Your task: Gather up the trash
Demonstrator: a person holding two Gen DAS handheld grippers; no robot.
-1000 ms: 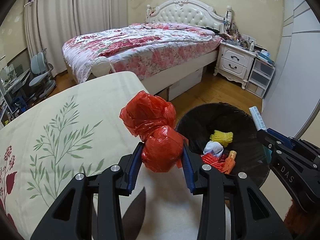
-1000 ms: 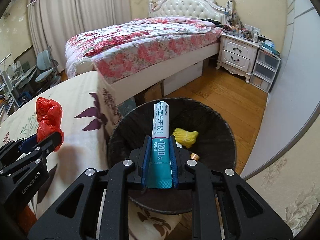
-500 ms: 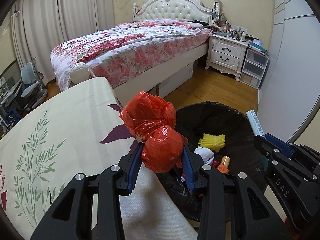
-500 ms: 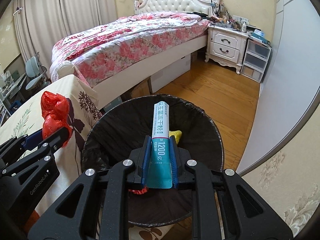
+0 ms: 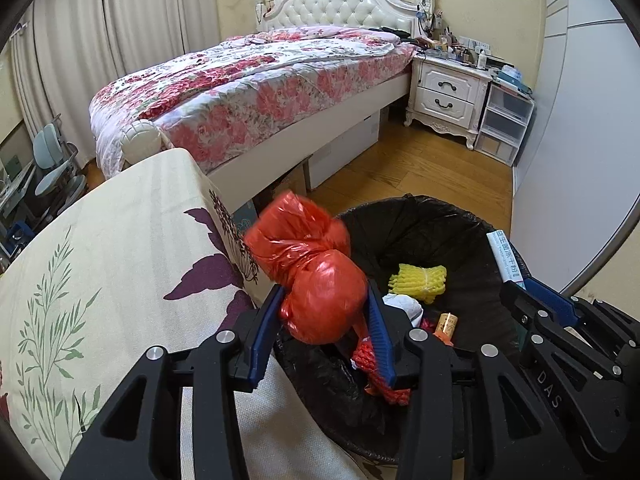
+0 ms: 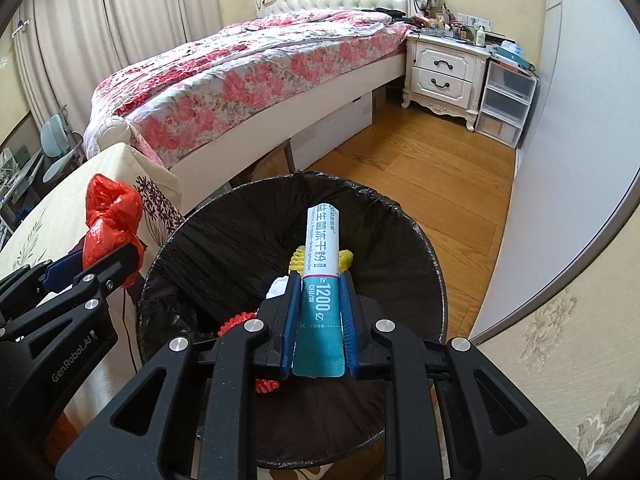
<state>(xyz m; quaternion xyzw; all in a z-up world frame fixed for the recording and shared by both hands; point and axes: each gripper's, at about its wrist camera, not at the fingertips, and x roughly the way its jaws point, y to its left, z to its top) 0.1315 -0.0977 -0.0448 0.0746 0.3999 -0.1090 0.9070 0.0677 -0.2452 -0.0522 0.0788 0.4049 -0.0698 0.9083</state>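
My left gripper [image 5: 323, 300] is shut on a crumpled red plastic bag [image 5: 312, 276] and holds it over the near left rim of the black-lined trash bin [image 5: 440, 216]. My right gripper [image 6: 320, 292] is shut on a teal and white powder sachet [image 6: 322, 264] and holds it above the middle of the bin [image 6: 224, 240]. The bin holds a yellow foam net [image 5: 418, 282], white paper, a red net and an orange item. The red bag also shows in the right wrist view [image 6: 112, 216], left of the bin. The sachet's tip shows in the left wrist view [image 5: 504, 254].
A table with a cream floral cloth [image 5: 100, 272] stands left of the bin. A bed with a floral quilt [image 5: 260, 80] is behind. A white nightstand [image 5: 448, 92] and plastic drawers [image 5: 506, 120] stand at the back right. A white wall panel [image 6: 560, 160] is to the right.
Both grippers have moved right and forward from the table to above the bin, still holding the red bag and the sachet. The bin now looks closer and larger.
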